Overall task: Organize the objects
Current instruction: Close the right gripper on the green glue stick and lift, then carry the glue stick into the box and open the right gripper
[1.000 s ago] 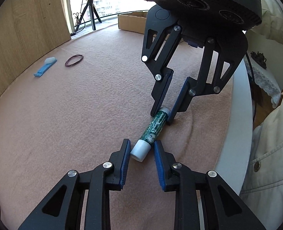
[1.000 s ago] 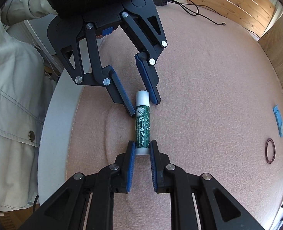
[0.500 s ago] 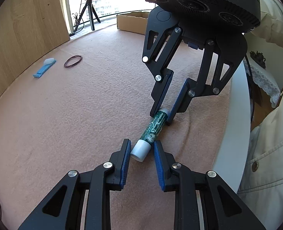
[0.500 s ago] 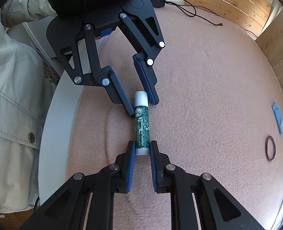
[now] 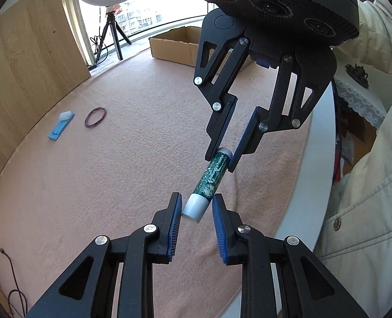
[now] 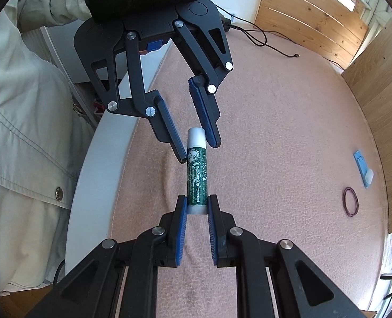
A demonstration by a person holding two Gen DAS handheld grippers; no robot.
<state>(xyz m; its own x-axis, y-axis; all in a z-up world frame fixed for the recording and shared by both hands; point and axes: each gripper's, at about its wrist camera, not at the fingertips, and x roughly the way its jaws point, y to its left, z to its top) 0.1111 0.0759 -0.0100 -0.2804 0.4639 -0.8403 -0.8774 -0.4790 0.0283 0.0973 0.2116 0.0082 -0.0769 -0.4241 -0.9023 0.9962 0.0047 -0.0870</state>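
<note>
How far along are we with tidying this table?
Nothing looks put away yet, and I can't see into the cardboard box. In hand: the right gripper is shut on the base of the lip balm tube, while the left gripper brackets its white cap, with a gap at one pad. Left: the blue item and the hair band lie loose on the cloth.

Pink textured cloth (image 5: 116,172) lies under and around both sets of jaws. White table rim (image 5: 320,172) sits right of the left gripper (image 5: 197,198) jaws and left of the right gripper (image 6: 198,201) jaws. Ring-light tripod (image 5: 111,20) and wooden panel (image 5: 23,79) stand far beyond the left jaws, upper left. Black cable (image 6: 296,55) lies on the cloth well ahead of the right jaws.
</note>
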